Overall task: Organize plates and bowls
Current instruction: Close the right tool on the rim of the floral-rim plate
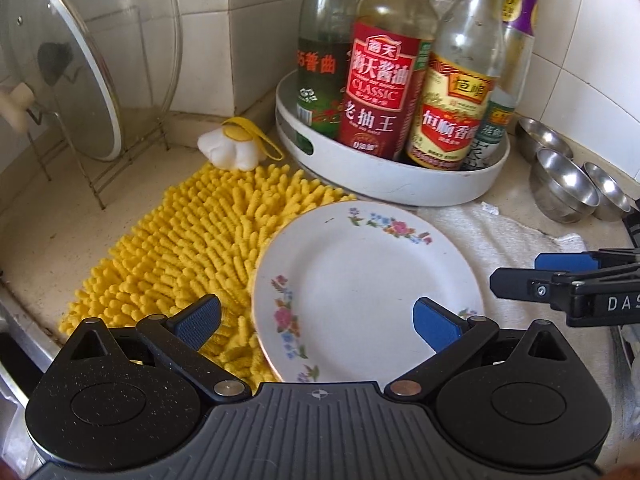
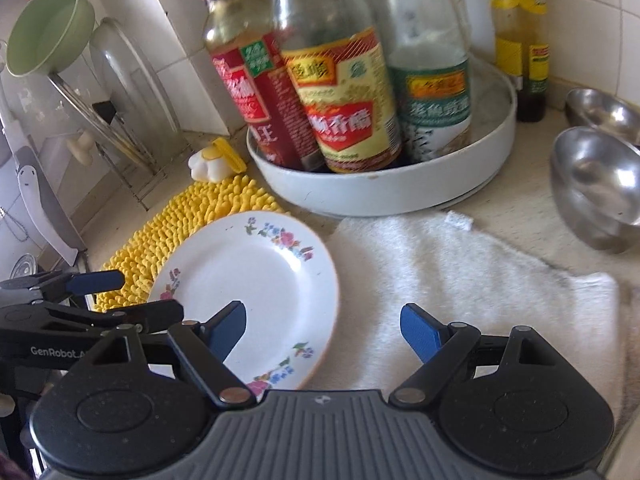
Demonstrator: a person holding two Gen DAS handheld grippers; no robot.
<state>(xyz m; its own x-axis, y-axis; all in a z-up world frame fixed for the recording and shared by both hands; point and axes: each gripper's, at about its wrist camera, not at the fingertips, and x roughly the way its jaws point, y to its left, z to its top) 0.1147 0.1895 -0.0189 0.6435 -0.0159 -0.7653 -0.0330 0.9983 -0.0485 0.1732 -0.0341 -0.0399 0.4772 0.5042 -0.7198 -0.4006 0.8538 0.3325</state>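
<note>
On the tabletop (image 2: pixel 516 208) we see the plate (image 1: pixel 368 292) lying partly on the yellow mat (image 1: pixel 192 240) and the towel (image 2: pixel 460 280), steel bowls (image 2: pixel 596 184) at right, and our left tool (image 1: pixel 316 320) and right tool (image 2: pixel 324 332) both spread, holding nothing.

- Round white tray (image 1: pixel 400 184) holding sauce bottles (image 1: pixel 384 80)
- Fuzzy yellow chenille mat (image 1: pixel 180 240)
- White towel (image 2: pixel 460 280)
- Glass pot lids (image 1: pixel 60 72) upright in a wire rack

A pale counter (image 1: pixel 36 216) carries a yellow mat (image 1: pixel 176 240), white towel (image 2: pixel 460 280), tray (image 1: pixel 400 184), wire rack (image 1: pixel 100 168) and steel bowls (image 1: pixel 564 184), apparently three.
</note>
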